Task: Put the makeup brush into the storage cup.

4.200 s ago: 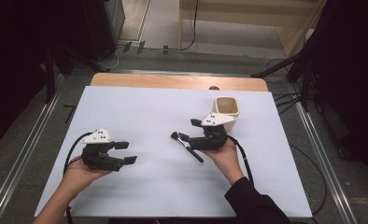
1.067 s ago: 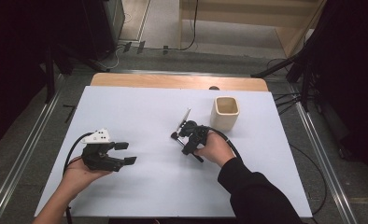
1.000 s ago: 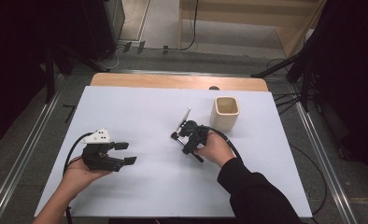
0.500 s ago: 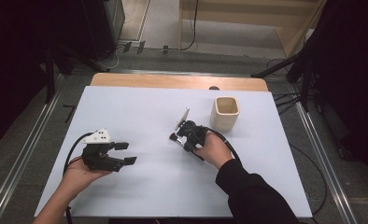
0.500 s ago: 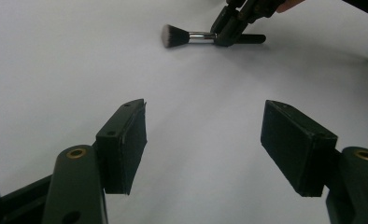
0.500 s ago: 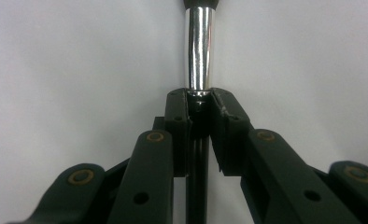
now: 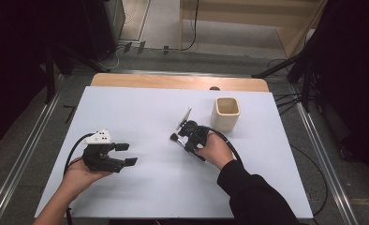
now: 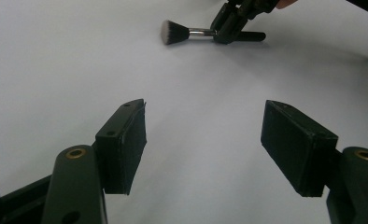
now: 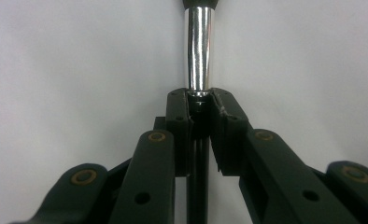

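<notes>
Since the earliest frame the right tongs [image 7: 188, 133] have left the cup's side and come down toward the middle of the bench [image 7: 140, 103]; within the last second their jaws have been closing, with the brush handle between them. They now stand clamped on the brush [image 9: 198, 56], the pads pressing the black handle just behind the silver ferrule, as the right gripper view shows. The brush lies flat on the bench near its centre, bristle head [image 7: 174, 138] pointing toward eight o'clock in the high view. The left tongs [image 7: 124, 154] sit at about eight o'clock on the bench, jaws wide apart and holding nothing; the left hand [image 7: 82, 171] cradles the body.

Count: one brush, one cup [image 7: 225, 114], two tongs, one slim light-coloured strip [image 7: 186, 117] lying just beyond the brush, its nature not discernible. The cup stands upright at two o'clock, near the right tongs but apart from them.

No brand, label or writing is legible on any item.
</notes>
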A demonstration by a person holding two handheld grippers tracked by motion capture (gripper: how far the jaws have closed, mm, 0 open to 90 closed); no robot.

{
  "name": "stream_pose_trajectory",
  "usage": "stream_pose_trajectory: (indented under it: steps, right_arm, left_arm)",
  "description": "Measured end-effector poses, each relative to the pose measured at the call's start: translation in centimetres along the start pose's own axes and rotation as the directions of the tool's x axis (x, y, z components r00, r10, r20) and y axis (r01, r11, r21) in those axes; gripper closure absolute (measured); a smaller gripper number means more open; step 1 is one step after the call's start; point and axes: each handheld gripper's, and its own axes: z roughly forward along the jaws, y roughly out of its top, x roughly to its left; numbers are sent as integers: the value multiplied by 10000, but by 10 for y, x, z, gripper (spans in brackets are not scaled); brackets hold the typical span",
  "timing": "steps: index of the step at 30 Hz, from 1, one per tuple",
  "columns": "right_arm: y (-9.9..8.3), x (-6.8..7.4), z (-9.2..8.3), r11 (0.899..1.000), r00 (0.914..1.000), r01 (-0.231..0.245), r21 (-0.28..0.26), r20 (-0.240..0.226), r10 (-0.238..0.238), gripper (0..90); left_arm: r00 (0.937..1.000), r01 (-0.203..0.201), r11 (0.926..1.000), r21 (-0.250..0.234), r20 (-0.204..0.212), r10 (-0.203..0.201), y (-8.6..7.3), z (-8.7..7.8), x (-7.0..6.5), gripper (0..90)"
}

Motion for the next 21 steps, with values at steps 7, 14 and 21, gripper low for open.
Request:
stream_pose_trajectory:
  steps: [7,14,21]
  right_arm:
    - [-1,-5,-6,9996,9995,-256,-143,-182,254,797]
    - [-4,-7,-23,9985,9985,-424,-334,-362,412,798]
    - [-9,-4,-37,9968,9971,-429,-677,-662,384,798]
  left_arm:
    - [10000,72,10000,5,7,-72,0,1,0,319]
    - [10000,89,9999,50,-40,-89,0,1,0,318]
    - [9999,96,9999,60,-29,-96,0,1,0,318]
